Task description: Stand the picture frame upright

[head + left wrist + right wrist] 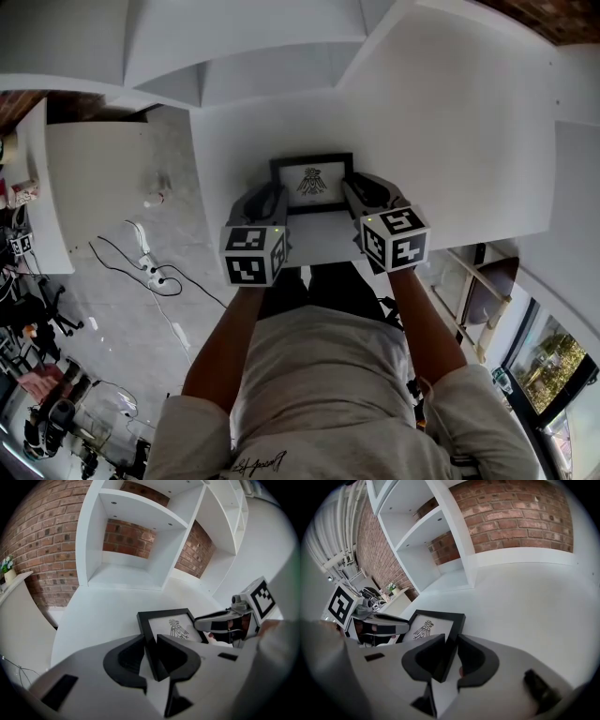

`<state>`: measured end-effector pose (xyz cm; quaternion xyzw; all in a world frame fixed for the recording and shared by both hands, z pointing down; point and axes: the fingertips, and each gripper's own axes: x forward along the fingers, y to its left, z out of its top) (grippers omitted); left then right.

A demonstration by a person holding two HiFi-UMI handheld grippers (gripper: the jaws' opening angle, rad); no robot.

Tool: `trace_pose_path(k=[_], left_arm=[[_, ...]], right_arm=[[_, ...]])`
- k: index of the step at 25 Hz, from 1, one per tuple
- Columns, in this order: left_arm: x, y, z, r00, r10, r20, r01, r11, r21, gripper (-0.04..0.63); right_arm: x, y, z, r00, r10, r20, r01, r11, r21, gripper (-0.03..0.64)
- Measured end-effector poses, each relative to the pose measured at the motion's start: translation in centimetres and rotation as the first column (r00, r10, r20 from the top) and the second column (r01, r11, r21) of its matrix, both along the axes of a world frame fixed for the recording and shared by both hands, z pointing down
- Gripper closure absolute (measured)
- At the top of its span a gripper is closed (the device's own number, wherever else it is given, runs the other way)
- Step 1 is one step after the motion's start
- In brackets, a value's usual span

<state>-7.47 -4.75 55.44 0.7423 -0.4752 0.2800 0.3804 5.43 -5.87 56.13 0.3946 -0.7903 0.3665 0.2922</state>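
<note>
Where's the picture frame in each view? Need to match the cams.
Head view: picture frame at centre, on the white tabletop.
Left gripper view: picture frame just below centre, left side between the jaws.
Right gripper view: picture frame lower centre-left, right side between the jaws.
Shared landmark: the white tabletop under it.

No word, number or brand can be read. A line of cursive script is printed on the shirt (258,462), too small to be made out. Black-and-white square markers are carried on the left gripper (274,197) and right gripper (356,192); a bird emblem is shown in the picture frame (312,183)
</note>
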Motion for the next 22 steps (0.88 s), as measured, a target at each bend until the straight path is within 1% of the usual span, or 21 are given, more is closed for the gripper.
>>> trace_pose_path(k=[6,12,18,22], left_arm=[[0.2,-0.7,-1.3,1.000,0.005,0.014,-0.005,0.999,0.048,0.503],[0.6,-1.7,-2.6,1.000,0.013,0.000,-0.012,0.995,0.100,0.503],[0.7,-3.4,-4.4,1.000,0.013,-0.006,-0.012,0.988,0.152,0.504],[0.7,-5.1,-5.7,1.000,0.007,0.001,-0.007,0.981,0.196,0.504]], right_arm=[[0.2,-0.6,-1.3,1.000,0.008,0.014,-0.009,0.999,0.039,0.520],[0.7,-1.6,-2.2,0.999,0.024,0.025,-0.026,0.996,0.081,0.522],[0.9,-3.3,-3.6,0.999,0.035,0.033,-0.039,0.992,0.122,0.522],[0.9,-5.1,-4.9,0.999,0.035,0.039,-0.041,0.985,0.166,0.522]])
